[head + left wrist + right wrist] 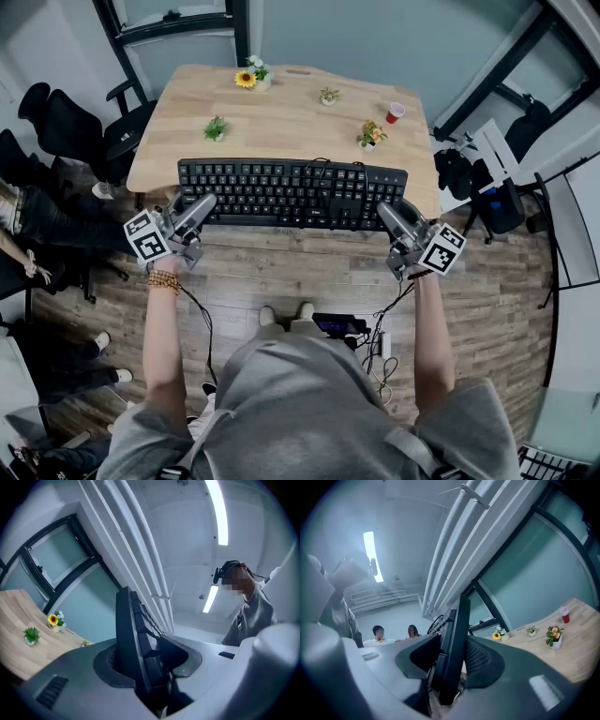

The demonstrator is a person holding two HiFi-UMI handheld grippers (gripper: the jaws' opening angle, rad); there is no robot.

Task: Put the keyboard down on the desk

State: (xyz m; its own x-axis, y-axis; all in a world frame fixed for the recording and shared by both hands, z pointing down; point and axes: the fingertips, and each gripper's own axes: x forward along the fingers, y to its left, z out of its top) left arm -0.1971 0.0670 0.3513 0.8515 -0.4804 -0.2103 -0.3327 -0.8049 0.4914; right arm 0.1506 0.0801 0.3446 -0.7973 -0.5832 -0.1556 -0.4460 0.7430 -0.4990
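Observation:
A black keyboard (292,192) hangs level in the air over the near edge of the wooden desk (281,117). My left gripper (199,208) is shut on its left end and my right gripper (392,214) is shut on its right end. In the left gripper view the keyboard (133,634) stands edge-on between the grey jaws, which press on both faces. The right gripper view shows the same clamp on the keyboard (454,644), with its cable trailing behind it.
On the desk stand a sunflower pot (247,78), three small potted plants (215,128) (329,96) (371,135) and a red cup (395,112). Black chairs (66,131) are at the left. Seated people (378,634) show in the right gripper view. Cables (380,342) lie on the wooden floor.

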